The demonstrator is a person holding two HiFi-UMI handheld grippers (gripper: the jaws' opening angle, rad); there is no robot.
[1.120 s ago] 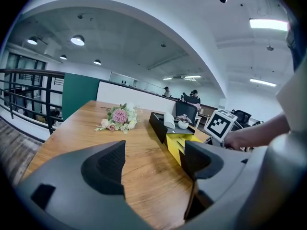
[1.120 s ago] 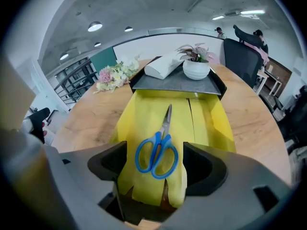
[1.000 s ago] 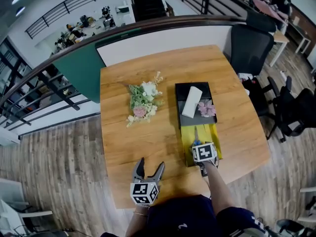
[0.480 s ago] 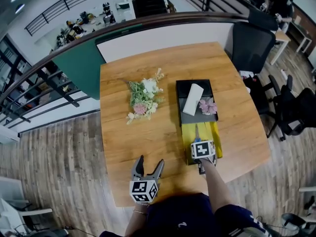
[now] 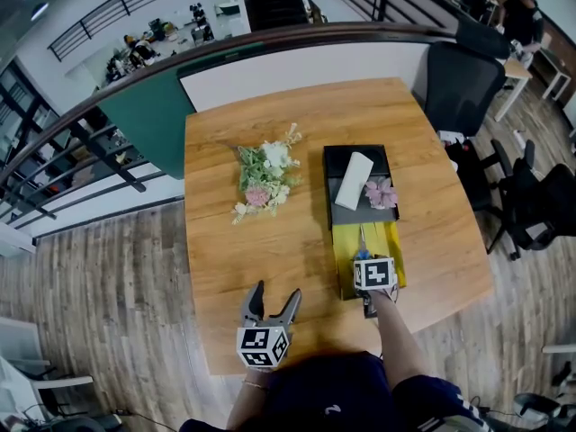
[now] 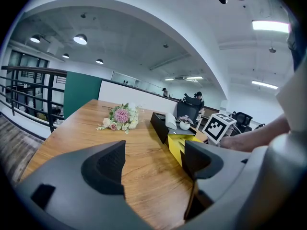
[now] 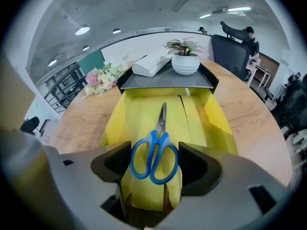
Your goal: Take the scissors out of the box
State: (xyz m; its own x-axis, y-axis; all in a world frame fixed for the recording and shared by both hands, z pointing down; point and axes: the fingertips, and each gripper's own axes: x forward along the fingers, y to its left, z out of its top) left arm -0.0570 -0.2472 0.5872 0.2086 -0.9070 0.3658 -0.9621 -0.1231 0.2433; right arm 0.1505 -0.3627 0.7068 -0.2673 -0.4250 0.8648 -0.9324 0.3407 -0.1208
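Observation:
Blue-handled scissors [image 7: 160,138] lie in an open yellow box [image 7: 211,114] with the blades pointing away from me. My right gripper [image 7: 154,159] reaches steeply down into the box's near end. Its jaws are closing, with the scissors' handle loops between the pads [image 7: 192,164], close to them but not visibly squeezed. In the head view the gripper [image 5: 368,266] covers the handles, and only the blades of the scissors [image 5: 362,238] show inside the box [image 5: 392,257]. My left gripper [image 5: 273,302] hovers open and empty at the table's near edge, left of the box; in its own view this left gripper [image 6: 153,159] has nothing between its fingers.
A black tray [image 5: 335,158] adjoins the box's far end and holds a white roll [image 5: 352,181] and a small potted plant [image 5: 379,194]. A flower bouquet [image 5: 262,184] lies left of it on the wooden table [image 5: 225,250]. A black chair [image 5: 461,81] stands at the far right corner.

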